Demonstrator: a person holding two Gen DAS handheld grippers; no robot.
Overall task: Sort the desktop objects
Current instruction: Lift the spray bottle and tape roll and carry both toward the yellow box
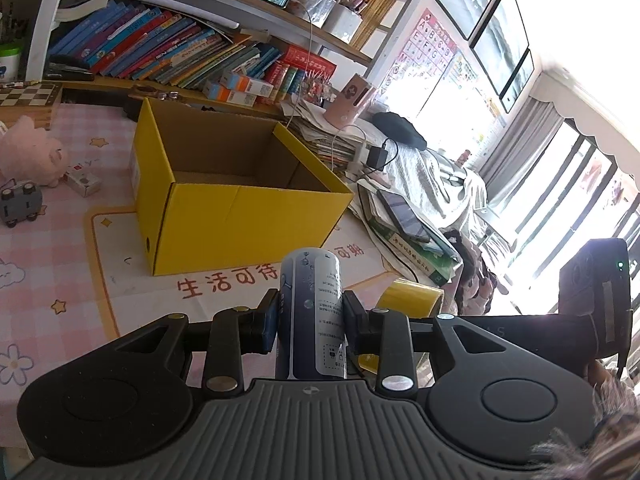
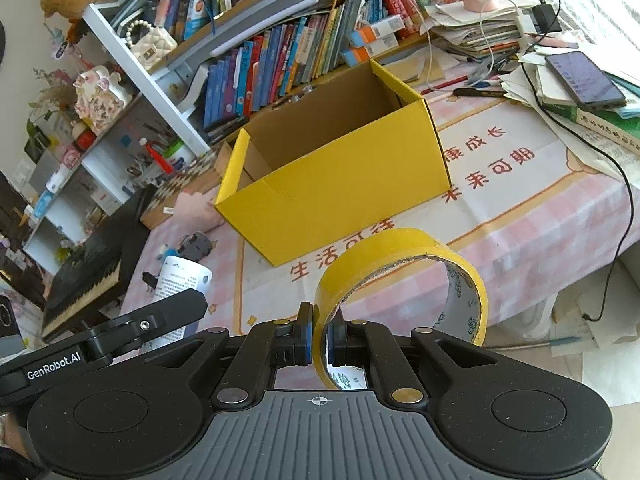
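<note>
The left hand-held gripper pinches a bottle. The right hand-held gripper pinches a tape roll. A yellow box stands open on the worktop.

An open yellow cardboard box is set on the counter, before a shelf of upright books. To its left a pink plush toy, a small white carton and a grey toy car are laid. To its right a dark smartphone is placed on stacked papers and a book. Before the box, a blue-and-white cylindrical bottle is held between the fingers of the left gripper; a yellow roll of tape is pinched by its wall in the right gripper, right of the bottle
</note>
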